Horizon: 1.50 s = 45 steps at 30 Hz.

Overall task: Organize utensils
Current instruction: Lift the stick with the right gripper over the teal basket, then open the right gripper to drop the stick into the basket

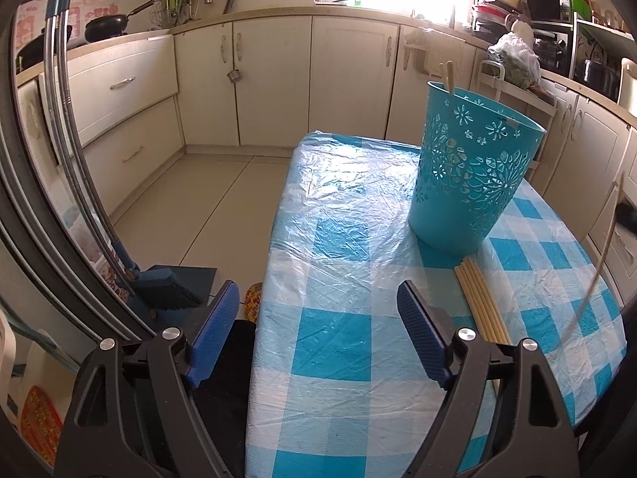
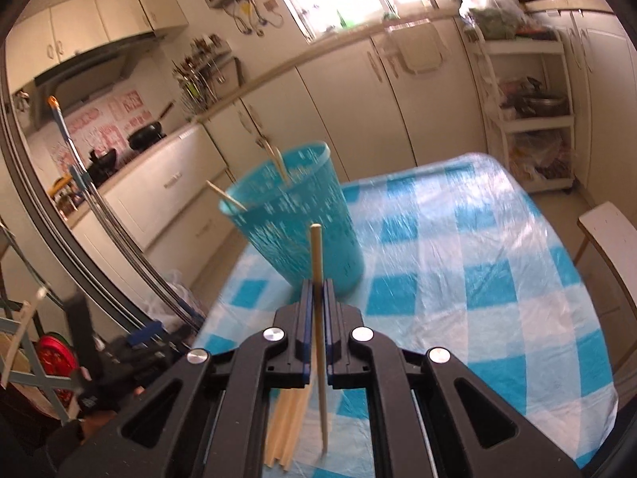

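A teal cut-out plastic bin (image 1: 473,167) stands on the blue-checked table (image 1: 350,342), with chopstick ends poking above its far rim. Several pale chopsticks (image 1: 479,298) lie side by side on the cloth just in front of the bin. My left gripper (image 1: 318,334) hangs open over the table's near left edge, nothing between its blue pads. My right gripper (image 2: 317,290) is shut on a single chopstick (image 2: 317,255), held upright in front of the bin (image 2: 294,223). The loose chopsticks (image 2: 286,430) lie below it. That held chopstick (image 1: 597,271) shows blurred at the right of the left wrist view.
Cream kitchen cabinets (image 1: 278,79) ring the room beyond a tiled floor. A broom and dustpan (image 1: 167,286) lean left of the table. A white shelf cart (image 2: 529,119) stands at the back right and a white chair (image 2: 609,239) at the table's right side.
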Tool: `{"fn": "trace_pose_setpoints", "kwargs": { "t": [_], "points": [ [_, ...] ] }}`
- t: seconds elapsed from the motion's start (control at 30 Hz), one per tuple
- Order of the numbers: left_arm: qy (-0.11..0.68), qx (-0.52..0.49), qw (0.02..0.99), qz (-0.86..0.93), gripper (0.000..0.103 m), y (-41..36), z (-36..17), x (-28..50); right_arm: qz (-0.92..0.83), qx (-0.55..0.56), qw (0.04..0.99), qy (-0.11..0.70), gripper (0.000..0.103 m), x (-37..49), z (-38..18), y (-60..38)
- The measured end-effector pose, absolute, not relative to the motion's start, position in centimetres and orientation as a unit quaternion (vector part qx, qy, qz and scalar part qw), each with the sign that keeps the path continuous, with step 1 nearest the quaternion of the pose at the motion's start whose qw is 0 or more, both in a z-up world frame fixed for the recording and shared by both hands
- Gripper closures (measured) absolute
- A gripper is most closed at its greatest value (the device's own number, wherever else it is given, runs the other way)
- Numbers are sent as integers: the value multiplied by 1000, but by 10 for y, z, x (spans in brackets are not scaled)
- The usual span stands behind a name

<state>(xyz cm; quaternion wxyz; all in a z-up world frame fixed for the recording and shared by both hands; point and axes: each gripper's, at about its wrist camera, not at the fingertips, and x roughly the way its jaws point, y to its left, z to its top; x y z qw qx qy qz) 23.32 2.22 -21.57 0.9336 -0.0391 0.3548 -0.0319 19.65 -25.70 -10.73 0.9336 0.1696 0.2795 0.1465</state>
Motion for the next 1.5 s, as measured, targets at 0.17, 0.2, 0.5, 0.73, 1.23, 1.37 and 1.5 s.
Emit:
{"fn": "trace_pose_setpoints", "kwargs": {
  "t": [0.17,0.2,0.5,0.73,1.23,1.37,1.5],
  "points": [
    [358,-43,932,-32,25,21,-218,235,173,177,940,236,97,208,-70,-252],
    [359,-43,932,-32,25,21,-218,236,178,176,941,227,97,211,-62,-250],
    [361,-48,931,-35,25,21,-219,237,199,156,949,189,98,228,-11,-241],
    [364,-54,929,-38,25,20,-221,238,205,142,956,153,98,247,26,-237],
    [365,-59,928,-40,25,23,-221,239,171,91,946,259,98,322,-48,-202],
    [364,-55,929,-39,25,22,-221,239,164,101,943,271,98,318,-52,-207],
    [363,-54,929,-37,25,21,-221,239,163,102,950,248,98,298,-42,-214]
  ]
}}
